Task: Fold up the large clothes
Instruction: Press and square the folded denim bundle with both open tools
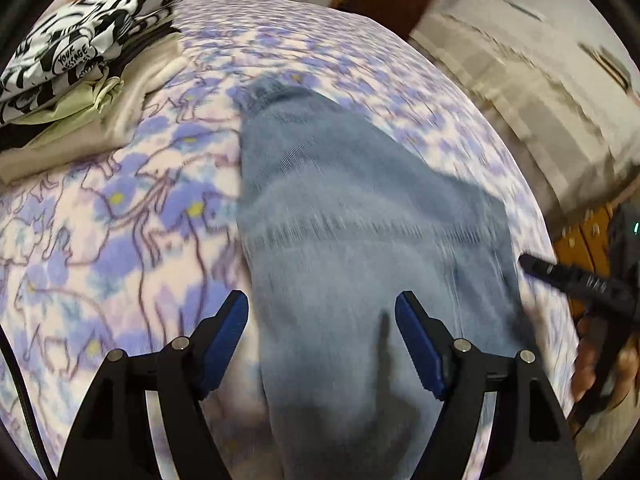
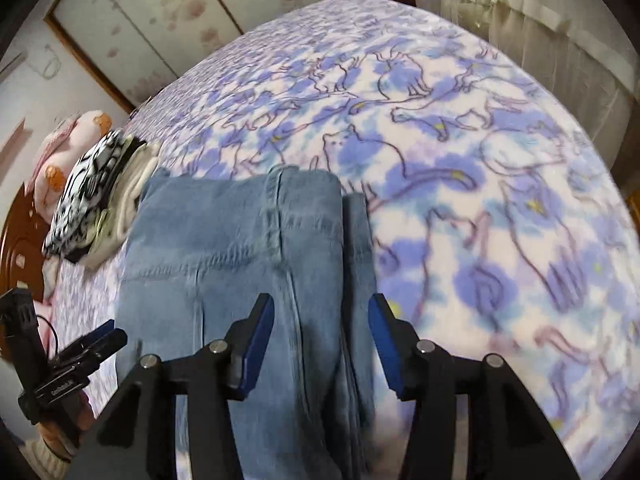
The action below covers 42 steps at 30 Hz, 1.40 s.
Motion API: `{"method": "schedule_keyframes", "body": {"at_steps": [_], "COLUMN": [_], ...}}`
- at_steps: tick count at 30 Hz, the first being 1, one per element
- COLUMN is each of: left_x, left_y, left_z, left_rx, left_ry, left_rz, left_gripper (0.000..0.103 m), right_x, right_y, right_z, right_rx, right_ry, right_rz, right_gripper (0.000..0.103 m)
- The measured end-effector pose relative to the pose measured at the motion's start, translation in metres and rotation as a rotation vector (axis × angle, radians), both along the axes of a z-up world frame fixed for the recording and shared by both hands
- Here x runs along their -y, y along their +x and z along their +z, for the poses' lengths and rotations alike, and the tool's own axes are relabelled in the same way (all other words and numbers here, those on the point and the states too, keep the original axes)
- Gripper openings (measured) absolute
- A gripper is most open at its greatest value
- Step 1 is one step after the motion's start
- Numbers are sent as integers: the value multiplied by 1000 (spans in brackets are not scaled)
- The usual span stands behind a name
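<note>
Light blue jeans [image 1: 352, 208], folded lengthwise, lie on a bedspread [image 1: 120, 220] printed with purple cats. My left gripper [image 1: 320, 304] hovers over their near end, open, with the denim below its blue pads and not pinched. The right gripper [image 1: 560, 276] shows at the right edge of that view, held in a hand. In the right wrist view the jeans [image 2: 240, 232] run away from me. My right gripper [image 2: 322, 304] is open, straddling a raised fold of denim without pressing on it. The left gripper [image 2: 92, 340] is at the lower left.
A stack of folded clothes [image 1: 72, 72], topped by a black-and-white print, sits at the far left beside the jeans, seen again as the stack [image 2: 100, 192]. A pink plush toy [image 2: 76, 136] lies behind it. Beige curtains [image 2: 520, 12] hang past the bedspread [image 2: 480, 160].
</note>
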<state>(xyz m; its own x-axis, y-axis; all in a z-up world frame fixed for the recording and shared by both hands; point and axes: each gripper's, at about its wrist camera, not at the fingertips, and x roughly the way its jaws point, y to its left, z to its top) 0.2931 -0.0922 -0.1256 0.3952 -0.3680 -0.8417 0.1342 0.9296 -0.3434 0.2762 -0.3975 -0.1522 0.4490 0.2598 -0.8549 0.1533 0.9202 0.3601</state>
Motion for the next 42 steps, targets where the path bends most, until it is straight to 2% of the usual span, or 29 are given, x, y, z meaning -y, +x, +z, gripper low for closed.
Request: {"method": "schedule_keyframes", "body": {"at_steps": [3, 4, 5, 6, 9, 12, 14, 16, 21, 23, 27, 31, 34, 36, 38, 40, 42], "left_x": [-3, -3, -2, 0, 7, 20, 26, 25, 15, 11, 9, 11, 14, 15, 7, -1, -3], "left_y": [23, 29, 33, 35, 35, 32, 28, 28, 9, -8, -46, -90, -107, -110, -109, -105, -103], "left_z": [-10, -11, -12, -11, -11, -18, -17, -13, 5, 16, 29, 29, 19, 8, -1, -4, -4], "left_rx": [-34, -35, -32, -28, 17, 57, 73, 58, 44, 59, 92, 117, 122, 117, 111, 78, 72], "left_ry": [-26, -28, -27, -19, 4, 85, 126, 122, 107, 90, 72, 84, 114, 159, 146, 98, 91], "left_rz": [32, 35, 30, 26, 7, -18, -23, -20, 4, -1, -37, -75, -93, -70, -55, -36, -30], "left_gripper": [74, 70, 67, 66, 66, 70, 71, 72, 72, 72, 70, 59, 58, 57, 56, 56, 56], "right_x": [1, 0, -2, -3, -1, 4, 7, 12, 13, 5, -26, -63, -83, -80, -63, -47, -44], "right_y": [21, 26, 29, 29, 23, 22, 18, 9, -21, -40, -76, -107, -119, -120, -122, -127, -133], "right_z": [-13, -18, -20, -20, -13, -35, -29, -19, 13, 27, 34, 29, 15, -3, -12, -15, -13], "right_rx": [-3, -4, 3, -1, 35, -13, -3, -10, 43, 66, 84, 100, 90, 42, 24, 20, 22], "right_ry": [-19, -25, -34, -50, -108, -78, -54, -36, -49, -52, -55, -62, -118, -175, -162, -96, -93], "right_rz": [-28, -26, -13, 3, 5, -25, -45, -65, -64, -29, 62, 166, 221, 186, 127, 72, 52], "right_gripper": [49, 45, 31, 11, 9, 11, 12, 17, 17, 17, 17, 17, 17, 13, 0, 0, 0]}}
